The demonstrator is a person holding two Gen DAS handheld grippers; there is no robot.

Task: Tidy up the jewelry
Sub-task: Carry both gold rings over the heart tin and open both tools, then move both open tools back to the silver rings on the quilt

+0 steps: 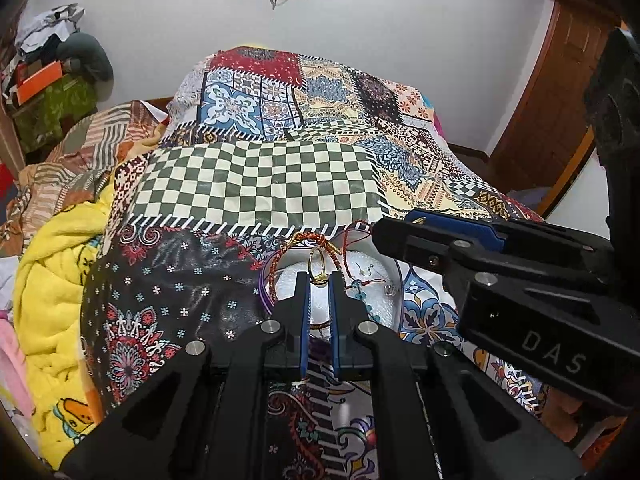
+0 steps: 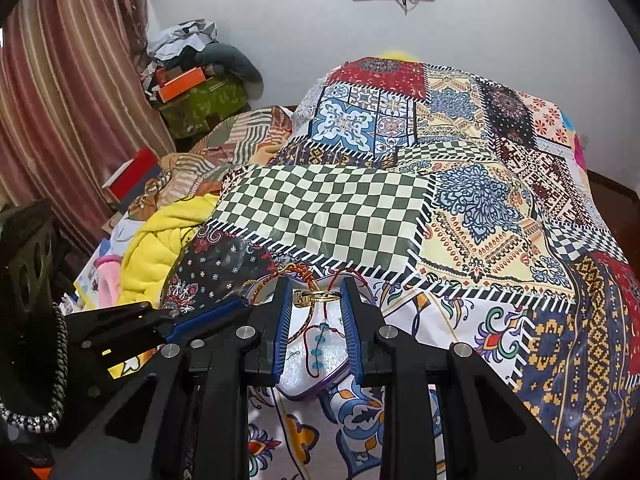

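Both my claws hold one gold ring [image 1: 319, 268] above the white tray [image 1: 376, 256] on the bed: left claw [image 1: 319, 280] nearly closed (band's base), right claw [image 2: 316, 294] narrowly apart across it.

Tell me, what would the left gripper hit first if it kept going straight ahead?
Most likely the white tray just beyond the left gripper, whose tips pinch a gold ring. The red cord lies close to that line too. Depth is hard to judge.

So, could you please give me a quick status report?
Left gripper shut on a gold ring. Right gripper shut on a second ring. Both over the jewelry tray; cord bracelets inside, nothing blocking.
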